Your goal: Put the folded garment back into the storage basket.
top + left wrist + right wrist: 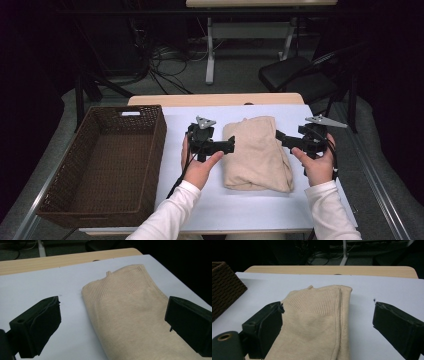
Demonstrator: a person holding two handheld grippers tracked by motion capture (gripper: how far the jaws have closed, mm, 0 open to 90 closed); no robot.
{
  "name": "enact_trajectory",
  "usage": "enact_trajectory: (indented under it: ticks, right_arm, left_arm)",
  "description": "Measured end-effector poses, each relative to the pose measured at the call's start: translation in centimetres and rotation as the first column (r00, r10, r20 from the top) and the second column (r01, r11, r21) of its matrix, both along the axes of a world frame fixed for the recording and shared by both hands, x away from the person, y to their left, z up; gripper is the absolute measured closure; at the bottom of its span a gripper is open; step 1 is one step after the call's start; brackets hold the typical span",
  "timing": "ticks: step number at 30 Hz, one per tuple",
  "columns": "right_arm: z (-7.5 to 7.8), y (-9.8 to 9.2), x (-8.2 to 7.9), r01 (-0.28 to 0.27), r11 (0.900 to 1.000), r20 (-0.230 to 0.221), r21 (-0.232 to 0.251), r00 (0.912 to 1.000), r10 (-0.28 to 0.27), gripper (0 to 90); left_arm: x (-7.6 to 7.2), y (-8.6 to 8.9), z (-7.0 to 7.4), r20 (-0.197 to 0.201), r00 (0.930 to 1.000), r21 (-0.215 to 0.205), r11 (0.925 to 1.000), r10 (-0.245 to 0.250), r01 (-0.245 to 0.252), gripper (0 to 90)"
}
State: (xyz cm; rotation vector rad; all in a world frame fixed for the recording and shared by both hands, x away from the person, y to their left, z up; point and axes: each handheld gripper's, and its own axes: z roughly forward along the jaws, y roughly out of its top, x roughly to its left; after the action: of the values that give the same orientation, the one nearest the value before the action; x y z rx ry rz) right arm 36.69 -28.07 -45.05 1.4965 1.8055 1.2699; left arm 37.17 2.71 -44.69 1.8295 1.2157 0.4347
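Midway across the white table top (250, 205) lies a folded beige sweater (256, 152), no label readable, its ribbed hem toward the far edge, flanked by the left gripper (231, 144) and right gripper (278, 135), both wide-jawed and holding nothing, with a brown wicker basket (107, 165) well apart at left.

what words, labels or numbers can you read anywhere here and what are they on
None: no readable text in any view.
The folded beige sweater shows a small tab at its ribbed edge, too small to tell if anything is printed on it.
The brown wicker basket, the white table cover, the left claw and the right claw carry no visible print.
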Motion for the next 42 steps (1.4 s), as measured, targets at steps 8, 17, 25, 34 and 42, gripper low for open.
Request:
enact_trajectory:
  ticks: [8,17,25,34,42]
  right_arm:
    - [-0.6,-0.2,0.1,0.014,1.0,-0.013,-0.011,0.9998,-0.014,8.7]
    - [-1.5,-0.1,0.5,0.017,1.0,-0.042,-0.023,0.9989,-0.018,9.4]
    - [-2.8,-0.4,1.1,0.026,0.999,-0.085,-0.022,0.996,-0.028,9.7]
    - [-4.3,-0.9,1.7,0.049,0.999,-0.124,-0.024,0.9909,-0.052,10.6]
    - [-4.8,-0.8,1.7,0.063,0.997,-0.109,-0.034,0.9918,-0.067,13.3]
  left_arm:
    - [1.5,-0.5,-1.3,-0.044,0.9988,0.012,0.9998,0.018,-0.018,0.6]
    - [2.8,-0.9,-2.8,-0.12,0.9925,0.004,0.9997,0.025,-0.025,0.7]
    - [3.9,-1.3,-4.0,-0.219,0.9749,-0.033,0.9982,0.041,-0.049,2.7]
    - [5.0,-1.3,-5.4,-0.323,0.9449,-0.084,0.9931,0.051,-0.082,3.6]
    - [5.4,-1.7,-6.8,-0.304,0.9473,-0.059,0.9902,0.103,-0.126,16.3]
